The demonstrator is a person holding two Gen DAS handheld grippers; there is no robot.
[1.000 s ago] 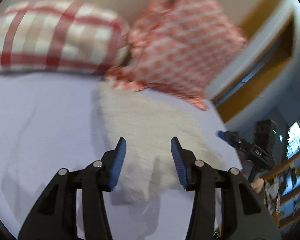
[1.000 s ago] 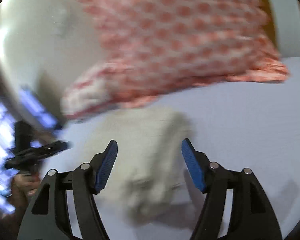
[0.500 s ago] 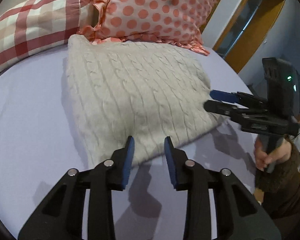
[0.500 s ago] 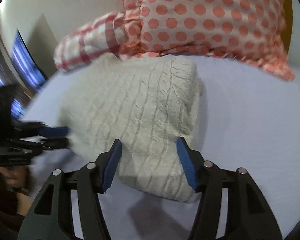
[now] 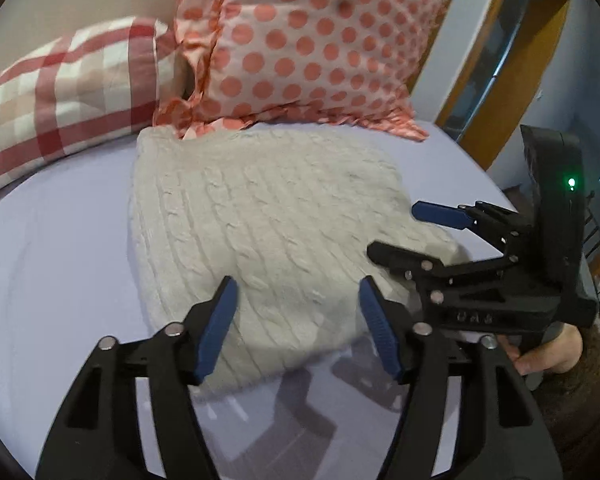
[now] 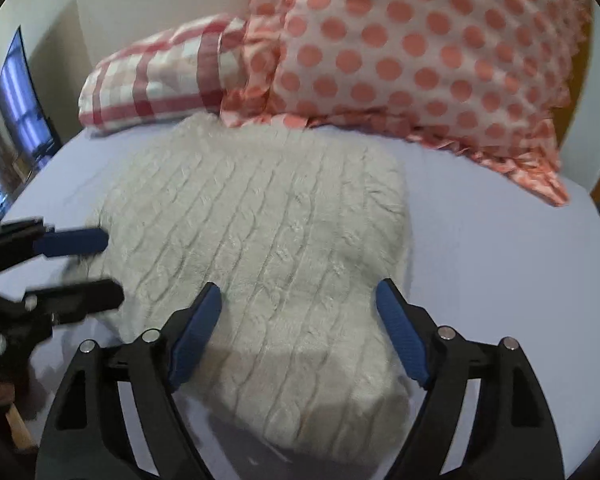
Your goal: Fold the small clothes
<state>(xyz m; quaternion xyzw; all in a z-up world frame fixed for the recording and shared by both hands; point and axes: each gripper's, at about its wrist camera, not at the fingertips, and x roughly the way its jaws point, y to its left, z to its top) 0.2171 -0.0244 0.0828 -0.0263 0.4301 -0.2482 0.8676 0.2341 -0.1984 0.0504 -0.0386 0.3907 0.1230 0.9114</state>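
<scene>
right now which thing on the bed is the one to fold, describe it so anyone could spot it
On the lilac bed, below the two pillows, lies the sweater. It is cream cable knit, already folded into a flat block, unlike the checked pillow and dotted pillow.

Cream cable-knit sweater (image 5: 268, 232), polka-dot pillow (image 5: 308, 40)
</scene>
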